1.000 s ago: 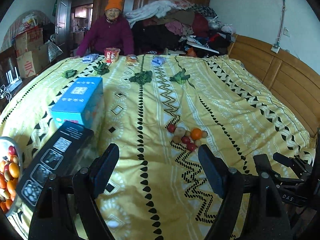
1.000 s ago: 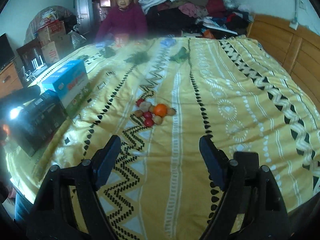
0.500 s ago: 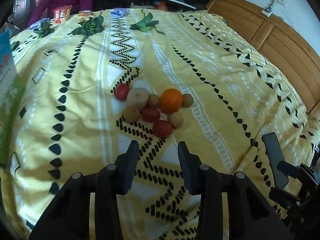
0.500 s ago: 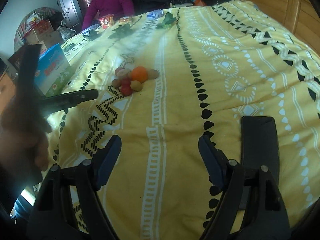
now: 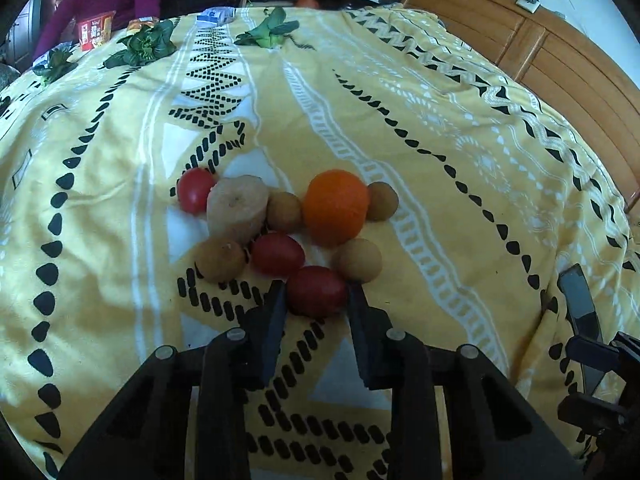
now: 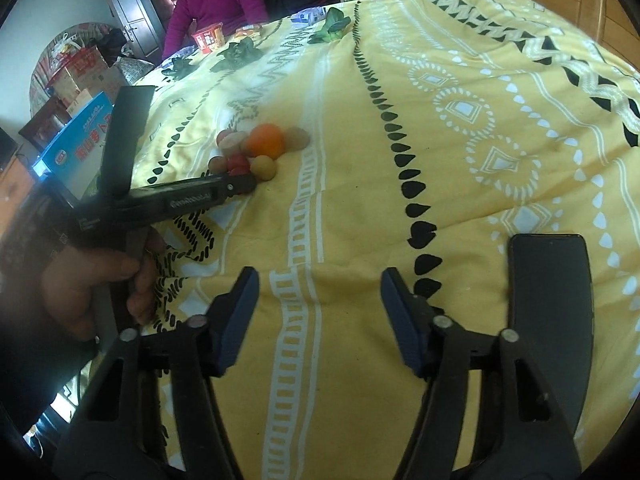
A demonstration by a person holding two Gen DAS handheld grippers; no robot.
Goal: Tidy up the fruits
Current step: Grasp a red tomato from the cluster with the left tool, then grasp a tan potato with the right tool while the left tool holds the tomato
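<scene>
A small pile of fruit lies on the yellow patterned bedspread (image 5: 440, 128): an orange (image 5: 335, 207), several red and brown round fruits and a pale cut piece (image 5: 237, 205). My left gripper (image 5: 317, 294) has its fingertips on both sides of the nearest red fruit (image 5: 316, 291), touching it, down on the bedspread. In the right wrist view the left gripper (image 6: 240, 184) reaches the pile (image 6: 262, 146) from the left. My right gripper (image 6: 320, 300) is open and empty, well short of the pile.
A black phone (image 6: 550, 300) lies on the bedspread by the right gripper. Leafy greens (image 5: 146, 42) and snack packets lie at the far edge, where a person in purple (image 6: 216, 4) sits. A blue box (image 6: 78, 148) stands at the left. A wooden bed frame (image 5: 560, 52) lies right.
My left gripper moved forward and down to the fruit pile and narrowed from wide open until its fingertips closed around the nearest red fruit. The right gripper tilted down and stayed open.
</scene>
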